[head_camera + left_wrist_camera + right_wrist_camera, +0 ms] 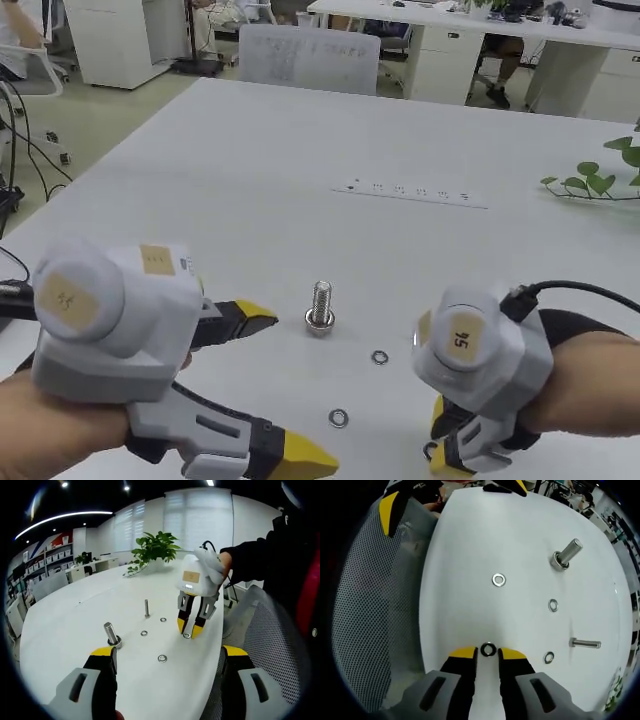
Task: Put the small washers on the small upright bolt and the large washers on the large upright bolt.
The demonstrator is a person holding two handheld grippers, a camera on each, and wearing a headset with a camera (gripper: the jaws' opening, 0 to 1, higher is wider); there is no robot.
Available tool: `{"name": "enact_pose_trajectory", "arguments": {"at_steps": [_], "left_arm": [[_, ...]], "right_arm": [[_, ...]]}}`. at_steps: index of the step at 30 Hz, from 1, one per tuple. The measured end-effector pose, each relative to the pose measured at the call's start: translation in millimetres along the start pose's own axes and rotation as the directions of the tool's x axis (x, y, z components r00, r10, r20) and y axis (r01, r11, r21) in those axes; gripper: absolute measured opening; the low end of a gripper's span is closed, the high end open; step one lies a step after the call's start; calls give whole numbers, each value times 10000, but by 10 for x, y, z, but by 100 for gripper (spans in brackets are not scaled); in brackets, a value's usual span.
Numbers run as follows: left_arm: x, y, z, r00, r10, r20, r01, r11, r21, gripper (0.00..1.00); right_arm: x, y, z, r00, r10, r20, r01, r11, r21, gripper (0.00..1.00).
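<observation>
Right gripper (488,653) fingers (465,654) apart near flat metal washer (488,650); left gripper (169,651) fingers (103,652) spread wide.

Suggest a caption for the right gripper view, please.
Open yellow-tipped right gripper straddles a flat steel washer on white table.

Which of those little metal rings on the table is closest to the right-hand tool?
The washer lying between the yellow tips of the right tool. The other three washers lie farther off, well clear of its tips.

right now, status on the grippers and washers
Right gripper open, tips straddling a washer on the table. Left gripper open, empty. Large bolt, small bolt upright, unobstructed.
</observation>
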State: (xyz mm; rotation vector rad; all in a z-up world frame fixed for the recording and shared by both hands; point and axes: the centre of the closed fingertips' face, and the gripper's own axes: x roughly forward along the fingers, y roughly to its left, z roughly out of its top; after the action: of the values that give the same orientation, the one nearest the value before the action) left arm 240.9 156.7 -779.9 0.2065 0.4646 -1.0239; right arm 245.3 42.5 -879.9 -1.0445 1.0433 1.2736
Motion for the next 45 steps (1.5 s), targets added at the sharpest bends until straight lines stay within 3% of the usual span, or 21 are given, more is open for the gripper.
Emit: {"name": "enact_pose_trajectory", "arguments": {"at_steps": [20, 29, 36, 45], "left_arm": [[-21, 11, 8, 10000, 9, 64, -9, 10000, -46, 85], [-17, 15, 11, 10000, 33, 88, -32, 10000, -82, 85], [-10, 5, 9, 10000, -3, 66, 3, 10000, -77, 85], [-19, -4, 15, 10000, 10, 95, -9, 9999, -117, 85]], "right_arm": [[5, -25, 8, 9992, -9, -393, 6, 10000, -79, 12], [-12, -66, -8, 9997, 68, -221, -65, 9999, 139, 12], [-176, -150, -16, 10000, 30, 36, -32, 9987, 511, 12], [-415, -341, -95, 9997, -263, -24, 264, 9968, 749, 12]]}}
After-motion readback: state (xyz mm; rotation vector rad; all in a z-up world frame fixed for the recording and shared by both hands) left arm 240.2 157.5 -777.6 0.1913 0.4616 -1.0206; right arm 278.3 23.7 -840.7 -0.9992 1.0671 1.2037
